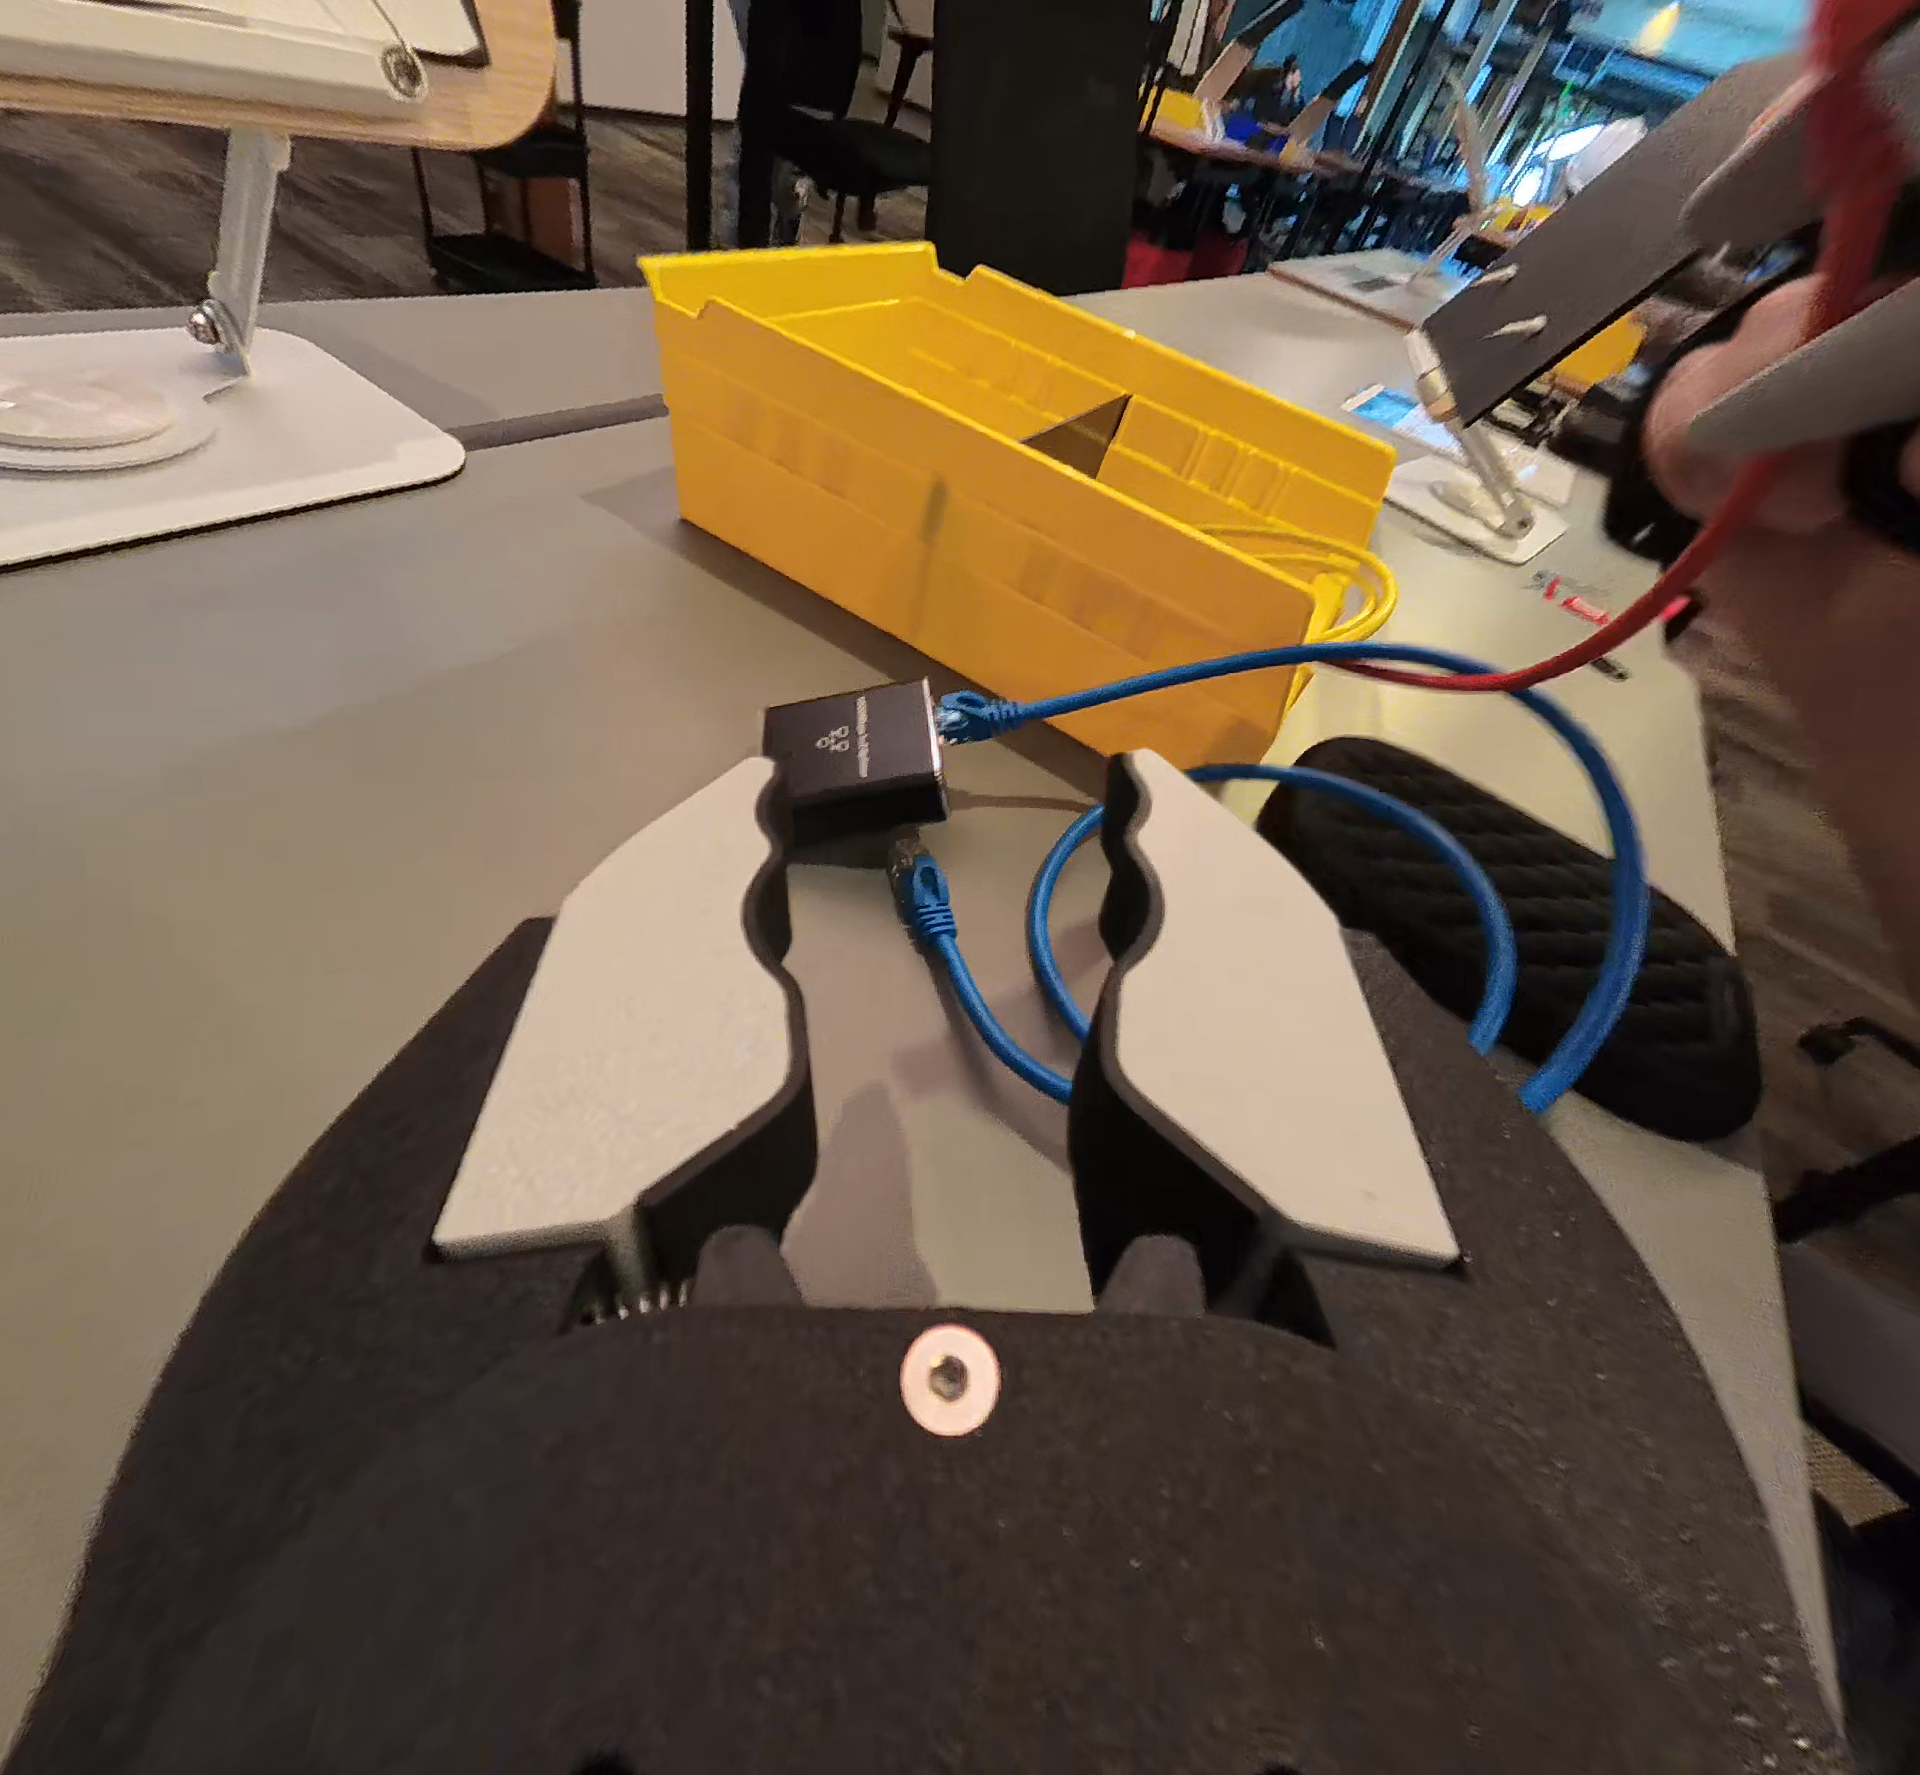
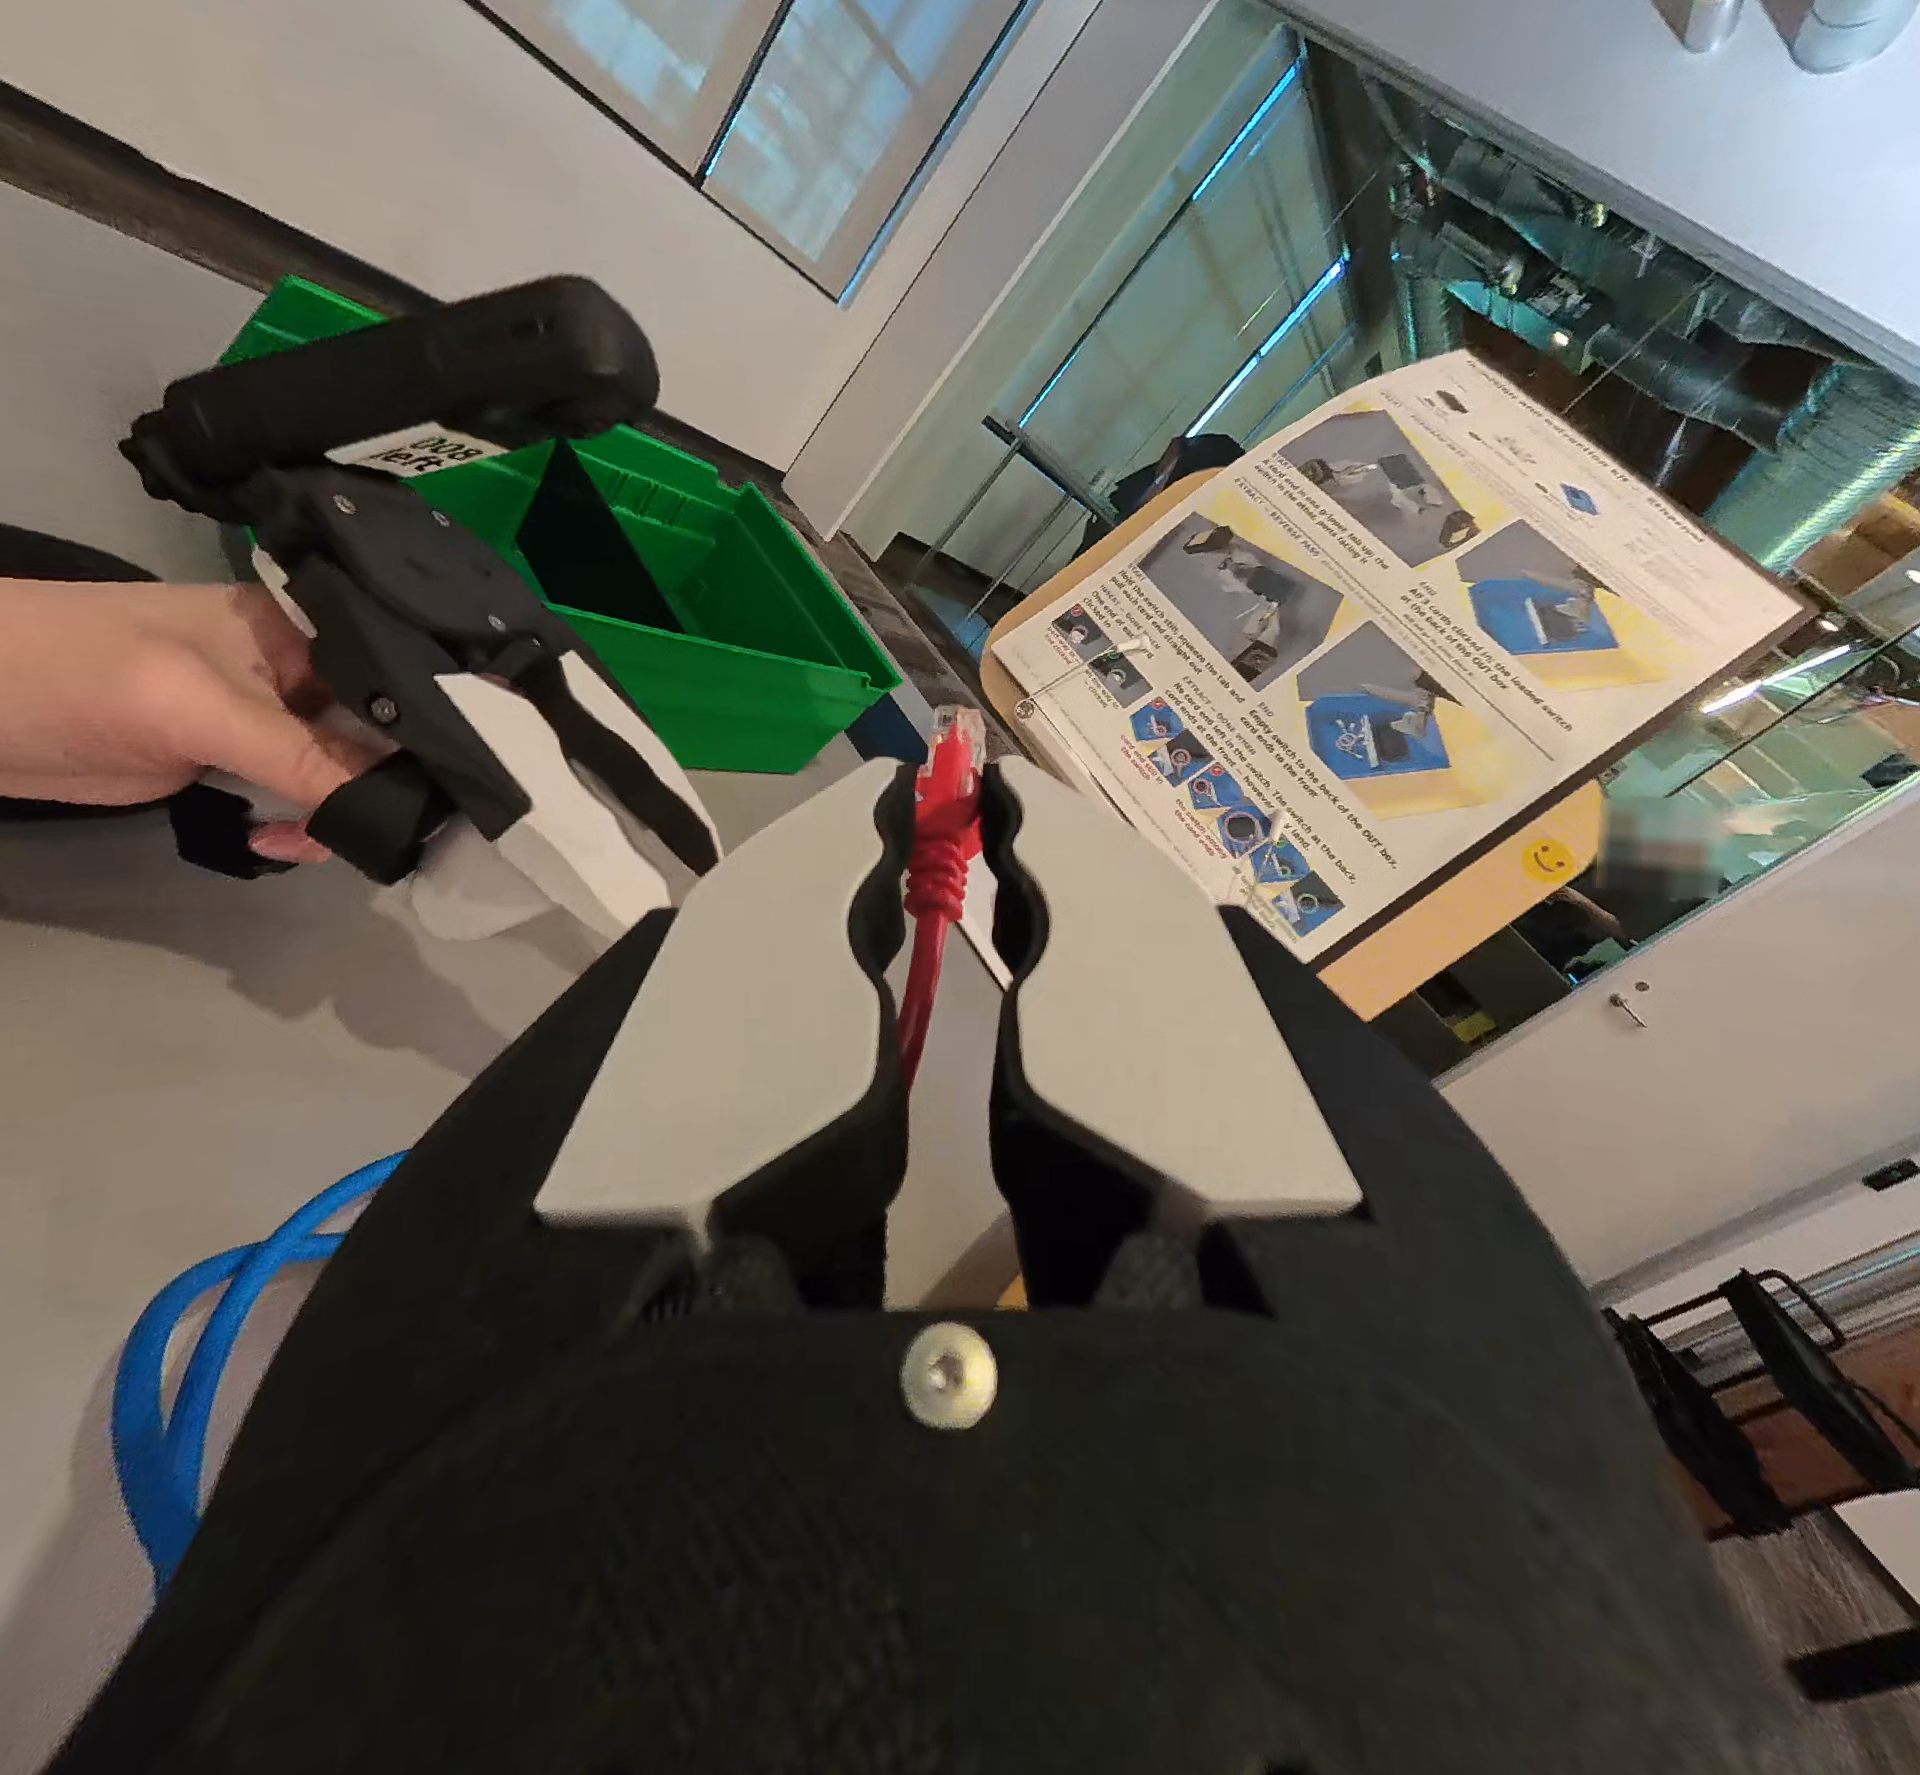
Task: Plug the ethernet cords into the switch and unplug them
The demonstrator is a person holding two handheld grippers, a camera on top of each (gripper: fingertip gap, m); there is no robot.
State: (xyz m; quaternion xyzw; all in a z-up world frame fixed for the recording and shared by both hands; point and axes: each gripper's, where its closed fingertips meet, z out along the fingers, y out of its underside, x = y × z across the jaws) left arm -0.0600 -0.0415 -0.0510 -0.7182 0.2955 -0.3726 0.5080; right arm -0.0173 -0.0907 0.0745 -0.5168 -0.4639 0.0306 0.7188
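Holding: right gripper (image 2: 948, 769) clenched on red cord (image 2: 943, 816) behind its plug, raised off table (image 1: 312, 686).
Left gripper (image 1: 940, 769): released, jaws wide, switch (image 1: 854, 757) just ahead of its tips.
Blue cord (image 1: 1143, 686): one end in switch, other plug loose betw. left fingers.
Risk: switch unheld, prob. slides when red plug pushes in; cord may twist in grip.
Red plug axis: along right fingers, tip fwd past tips.

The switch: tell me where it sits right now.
In the left wrist view the switch lies on the grey table, just beyond the open left claw and in front of the yellow bin, with a blue cord plugged into its right side.
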